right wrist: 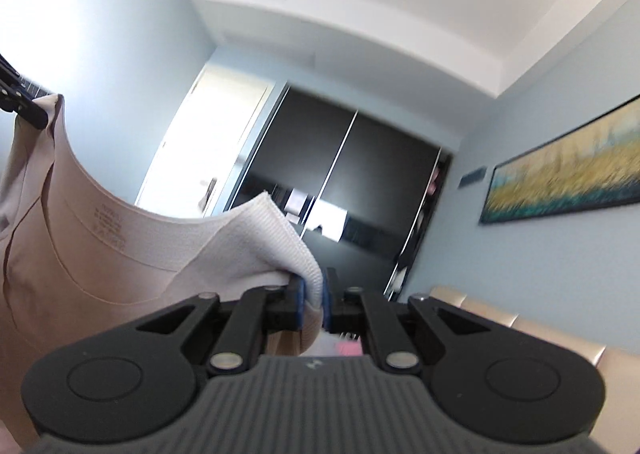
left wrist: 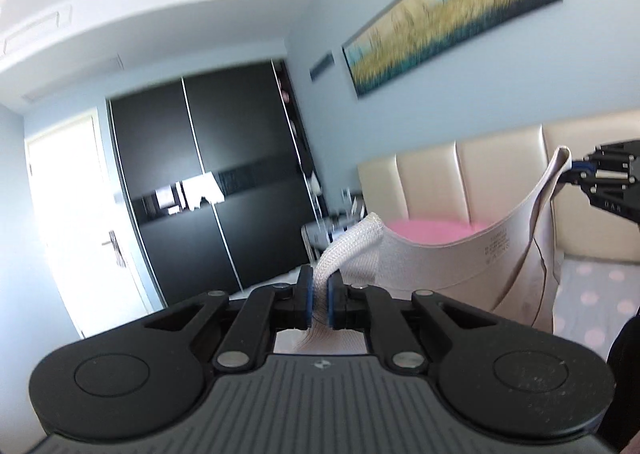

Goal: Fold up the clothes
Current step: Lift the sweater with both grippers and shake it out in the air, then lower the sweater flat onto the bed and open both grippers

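A beige garment [left wrist: 472,254] with a ribbed white edge hangs in the air between both grippers, its neckline sagging in a curve. My left gripper [left wrist: 319,300] is shut on one ribbed corner of it. My right gripper [right wrist: 311,304] is shut on the other corner. The garment fills the left of the right wrist view [right wrist: 100,250]. The right gripper also shows at the right edge of the left wrist view [left wrist: 576,169], and the left gripper shows at the left edge of the right wrist view [right wrist: 38,113].
A bed with a dotted cover [left wrist: 592,302] and a padded cream headboard [left wrist: 460,181] lies below and behind. A pink pillow [left wrist: 428,232] sits by the headboard. A black sliding wardrobe [left wrist: 200,181], a bright door [left wrist: 68,205] and a framed painting [left wrist: 452,9] line the walls.
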A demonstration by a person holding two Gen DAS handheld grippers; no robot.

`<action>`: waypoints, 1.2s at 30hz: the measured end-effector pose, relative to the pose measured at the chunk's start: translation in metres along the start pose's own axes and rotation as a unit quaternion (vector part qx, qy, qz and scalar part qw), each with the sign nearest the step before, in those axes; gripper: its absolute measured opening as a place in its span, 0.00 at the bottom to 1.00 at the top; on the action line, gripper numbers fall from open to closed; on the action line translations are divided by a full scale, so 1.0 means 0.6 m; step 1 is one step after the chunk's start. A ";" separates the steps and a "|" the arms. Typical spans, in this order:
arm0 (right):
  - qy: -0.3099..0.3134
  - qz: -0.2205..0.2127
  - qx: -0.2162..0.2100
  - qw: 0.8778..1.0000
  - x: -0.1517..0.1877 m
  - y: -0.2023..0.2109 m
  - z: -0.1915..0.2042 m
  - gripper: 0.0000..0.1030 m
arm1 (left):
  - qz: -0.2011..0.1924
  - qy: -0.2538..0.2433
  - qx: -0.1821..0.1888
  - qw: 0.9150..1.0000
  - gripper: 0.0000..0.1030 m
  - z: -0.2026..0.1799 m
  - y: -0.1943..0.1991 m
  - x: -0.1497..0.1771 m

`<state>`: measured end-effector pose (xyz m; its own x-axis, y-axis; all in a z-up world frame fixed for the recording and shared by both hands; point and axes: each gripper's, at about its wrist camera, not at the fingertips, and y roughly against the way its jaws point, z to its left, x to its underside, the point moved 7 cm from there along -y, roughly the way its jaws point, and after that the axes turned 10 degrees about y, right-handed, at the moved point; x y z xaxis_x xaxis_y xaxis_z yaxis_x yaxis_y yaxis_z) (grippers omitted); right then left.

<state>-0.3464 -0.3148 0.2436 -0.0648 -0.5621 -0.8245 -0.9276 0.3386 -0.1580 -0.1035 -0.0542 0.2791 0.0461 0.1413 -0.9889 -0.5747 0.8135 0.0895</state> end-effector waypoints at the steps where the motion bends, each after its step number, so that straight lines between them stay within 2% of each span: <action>1: 0.000 -0.012 0.008 1.000 -0.013 0.016 -0.007 0.09 | -0.012 0.000 0.000 1.000 0.05 -0.006 0.015 -0.015; 5: -0.003 -0.041 0.032 0.999 -0.048 0.068 -0.030 0.09 | -0.044 0.004 0.008 0.999 0.05 -0.025 0.053 -0.051; 9: 0.002 -0.054 0.048 0.997 -0.065 0.088 -0.037 0.10 | -0.050 -0.003 0.010 0.999 0.05 -0.038 0.054 -0.059; 12: 0.000 -0.042 0.042 0.998 -0.058 0.069 -0.034 0.10 | -0.024 0.001 0.012 1.000 0.05 -0.031 0.013 -0.040; 14: -0.005 -0.022 0.024 0.999 -0.039 0.035 -0.022 0.10 | 0.009 0.002 0.005 1.000 0.05 -0.006 -0.032 -0.001; 17: -0.022 0.027 -0.013 0.999 0.014 -0.038 0.006 0.10 | 0.072 0.009 -0.006 0.997 0.05 0.025 -0.120 0.068; 20: -0.031 0.087 -0.051 0.994 0.090 -0.123 0.050 0.10 | 0.131 0.008 -0.016 0.991 0.05 0.047 -0.210 0.148; 23: -0.028 0.146 -0.079 0.986 0.172 -0.203 0.099 0.10 | 0.184 -0.002 -0.025 0.983 0.05 0.064 -0.296 0.234; 26: -0.037 0.198 -0.100 0.974 0.250 -0.281 0.141 0.10 | 0.235 0.015 -0.031 0.971 0.05 0.090 -0.381 0.313; 30: -0.036 0.247 -0.117 0.961 0.329 -0.381 0.196 0.10 | 0.280 0.015 -0.048 0.959 0.05 0.119 -0.486 0.397; 36: -0.047 0.313 -0.137 0.939 0.442 -0.503 0.272 0.10 | 0.335 0.028 -0.065 0.939 0.05 0.147 -0.603 0.497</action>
<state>-0.0236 -0.4430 -0.0162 -0.6073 -0.2442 -0.7560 -0.7798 0.3654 0.5084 0.1903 -0.2563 -0.0376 -0.4030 0.5646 -0.7203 -0.5544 0.4755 0.6830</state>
